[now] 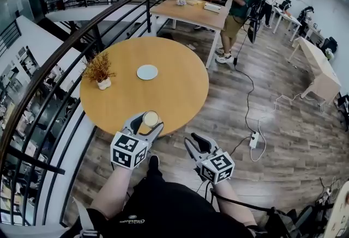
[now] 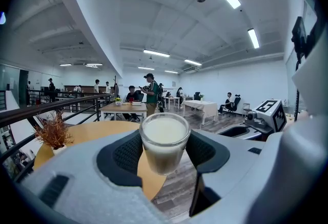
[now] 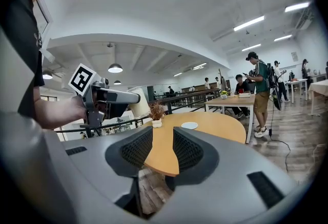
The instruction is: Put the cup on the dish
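Left claw: clamped on the cup, one ribbed pad pressed to each side of its wall, jaws standing wide around it.
Right claw: jaws apart, nothing between them, only the near edge of the desk showing through the gap.
Cup, place: held upright in the air at the near edge of the desk, not resting on it.
Cup, contents: filled almost to the brim with a pale, milky liquid.
Cup, material: clear and thin-walled, probably glass, though possibly hard plastic; hard to tell from these views.
Cup, handling: likely stiff and smooth, so slippery against a light squeeze; heavier than it looks because of the fill; breakable if knocked on the dish.
Cup, shape: narrowing toward the base, so liable to slide down through a loose grip.
Hold: best kept where it is now, on the side wall below the rim, level throughout to avoid a spill.
Dish: small, pale and round, flat near the middle of the desk, bare, well apart from the cup.
Potted plant: near the left edge of the desk, beside the dish but clear of it.
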The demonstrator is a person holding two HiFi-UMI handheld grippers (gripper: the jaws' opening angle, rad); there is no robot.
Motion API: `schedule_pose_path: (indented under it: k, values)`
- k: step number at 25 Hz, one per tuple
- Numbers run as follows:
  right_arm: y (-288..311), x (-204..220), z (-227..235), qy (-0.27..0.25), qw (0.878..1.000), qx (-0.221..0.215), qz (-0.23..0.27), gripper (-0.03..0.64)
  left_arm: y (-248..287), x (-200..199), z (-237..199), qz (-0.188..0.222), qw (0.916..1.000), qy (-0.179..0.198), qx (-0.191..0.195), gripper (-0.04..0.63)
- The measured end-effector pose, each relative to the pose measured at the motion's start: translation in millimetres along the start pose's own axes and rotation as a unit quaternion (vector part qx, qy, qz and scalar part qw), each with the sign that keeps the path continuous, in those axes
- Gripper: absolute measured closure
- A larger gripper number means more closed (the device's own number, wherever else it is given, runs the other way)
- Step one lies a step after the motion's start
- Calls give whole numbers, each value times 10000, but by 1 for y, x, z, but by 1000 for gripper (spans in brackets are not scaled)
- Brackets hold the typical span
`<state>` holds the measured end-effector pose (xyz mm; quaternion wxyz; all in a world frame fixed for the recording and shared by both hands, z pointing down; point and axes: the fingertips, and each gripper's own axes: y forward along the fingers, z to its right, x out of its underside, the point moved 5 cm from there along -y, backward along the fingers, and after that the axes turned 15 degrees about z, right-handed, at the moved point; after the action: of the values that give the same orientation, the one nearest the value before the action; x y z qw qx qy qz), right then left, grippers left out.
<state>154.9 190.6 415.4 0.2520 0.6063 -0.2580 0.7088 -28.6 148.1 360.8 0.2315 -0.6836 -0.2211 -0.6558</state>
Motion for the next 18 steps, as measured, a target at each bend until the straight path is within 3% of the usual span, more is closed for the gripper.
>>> schedule_pose_path:
  k: [7, 18]
  values:
    - [77, -6, 25, -112, 9998, -63, -155, 509, 42, 3, -70, 11, 9998, -173, -23, 331]
    - [218, -26, 70, -95, 9992, 200, -339, 509, 118, -16, -197, -63, 9991, -350, 214, 331]
